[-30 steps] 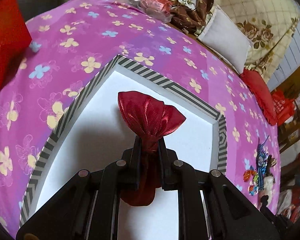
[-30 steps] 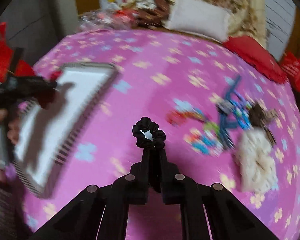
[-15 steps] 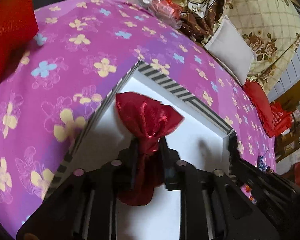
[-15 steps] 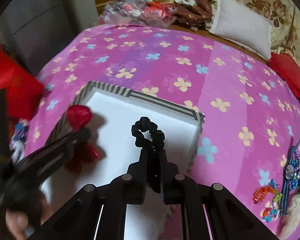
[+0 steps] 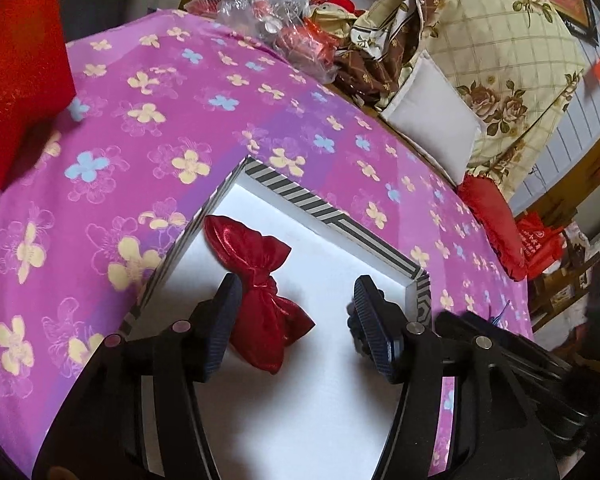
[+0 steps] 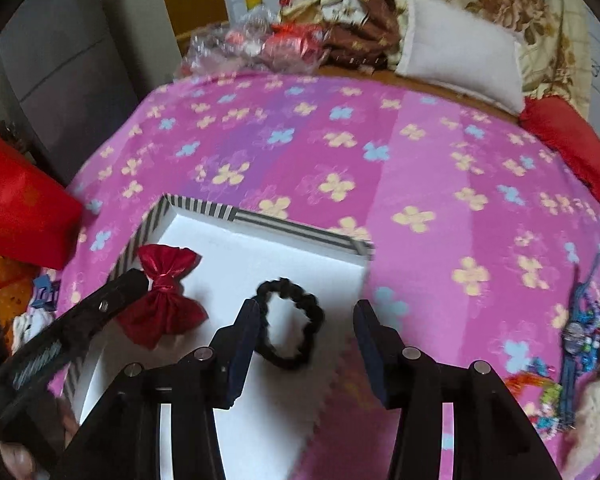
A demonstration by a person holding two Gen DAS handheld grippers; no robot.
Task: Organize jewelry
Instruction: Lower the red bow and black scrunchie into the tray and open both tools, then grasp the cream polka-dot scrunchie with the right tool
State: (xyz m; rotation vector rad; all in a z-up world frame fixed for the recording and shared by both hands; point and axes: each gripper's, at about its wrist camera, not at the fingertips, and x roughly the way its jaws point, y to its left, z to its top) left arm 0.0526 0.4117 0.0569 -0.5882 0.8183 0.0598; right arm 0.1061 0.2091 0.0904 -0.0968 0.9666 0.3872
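Note:
A shiny red pouch [image 5: 260, 292] lies on the white floor of the striped box [image 5: 300, 196], near its left wall. My left gripper [image 5: 296, 320] is open, with the pouch beside its left finger. In the right wrist view the pouch [image 6: 162, 296] lies in the box [image 6: 228, 216] and a black scrunchie [image 6: 292, 328] lies to its right. My right gripper [image 6: 306, 342] is open, with the scrunchie against its left finger. The left gripper's arm [image 6: 60, 340] reaches in from the left.
The box sits on a pink flowered bedspread [image 6: 380, 152]. A pile of beaded jewelry and a furry item [image 6: 576, 360] lies on the right. Pillows [image 6: 460, 48], red cushions [image 6: 572, 144] and plastic bags [image 6: 252, 44] line the far edge. A red bag [image 5: 16, 64] stands at left.
Both grippers have opened. The red pouch dropped from the left one and the black scrunchie from the right one; both now lie in the box.

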